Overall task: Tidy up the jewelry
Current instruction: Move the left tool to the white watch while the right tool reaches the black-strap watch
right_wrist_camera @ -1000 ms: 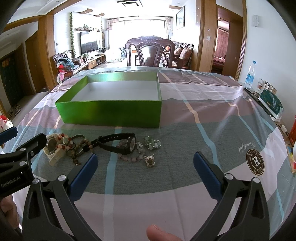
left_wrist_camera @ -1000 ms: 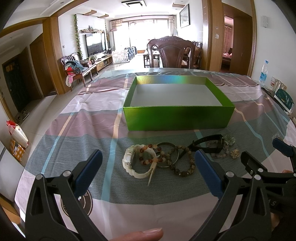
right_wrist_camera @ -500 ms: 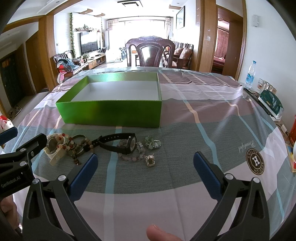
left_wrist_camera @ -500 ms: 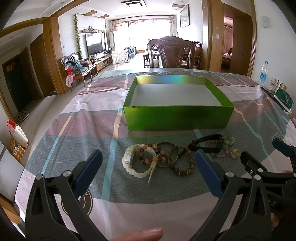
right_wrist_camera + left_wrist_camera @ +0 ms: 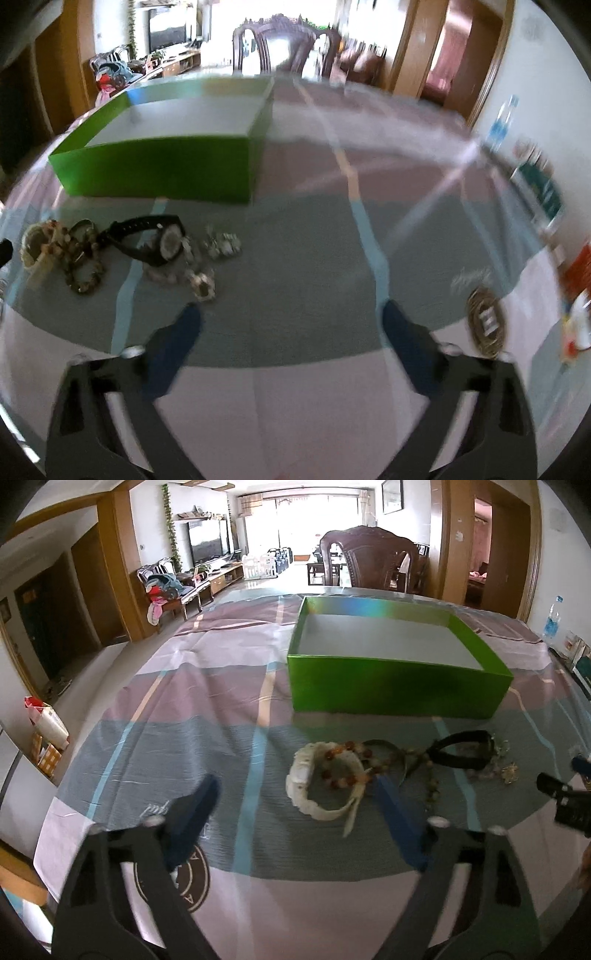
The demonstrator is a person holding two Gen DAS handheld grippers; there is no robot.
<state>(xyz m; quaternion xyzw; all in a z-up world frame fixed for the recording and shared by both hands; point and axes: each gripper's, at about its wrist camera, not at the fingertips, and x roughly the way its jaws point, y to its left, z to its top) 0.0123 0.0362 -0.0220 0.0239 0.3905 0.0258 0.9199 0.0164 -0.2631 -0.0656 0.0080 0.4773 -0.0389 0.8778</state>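
An empty green box [image 5: 399, 686] stands on the plaid tablecloth, also in the right wrist view [image 5: 159, 166]. In front of it lies a heap of jewelry: a white bangle [image 5: 325, 779], bead bracelets [image 5: 424, 771], a black watch [image 5: 461, 749] [image 5: 155, 240] and small sparkly pieces [image 5: 221, 245]. My left gripper [image 5: 295, 812] is open and empty, just short of the white bangle and left of it. My right gripper [image 5: 291, 332] is open and empty, to the right of the heap; its tip shows in the left wrist view [image 5: 565, 797].
A wooden chair [image 5: 373, 561] stands behind the table's far edge. A water bottle [image 5: 552, 620] and printed packs [image 5: 543, 184] sit at the right edge of the table. The tablecloth [image 5: 332, 240] stretches right of the heap. The right wrist view is motion-blurred.
Both grippers have swung: the left has shifted left, so the heap now sits right of its centre; the right has moved rightward and closer, blurring its view. Both stay open.
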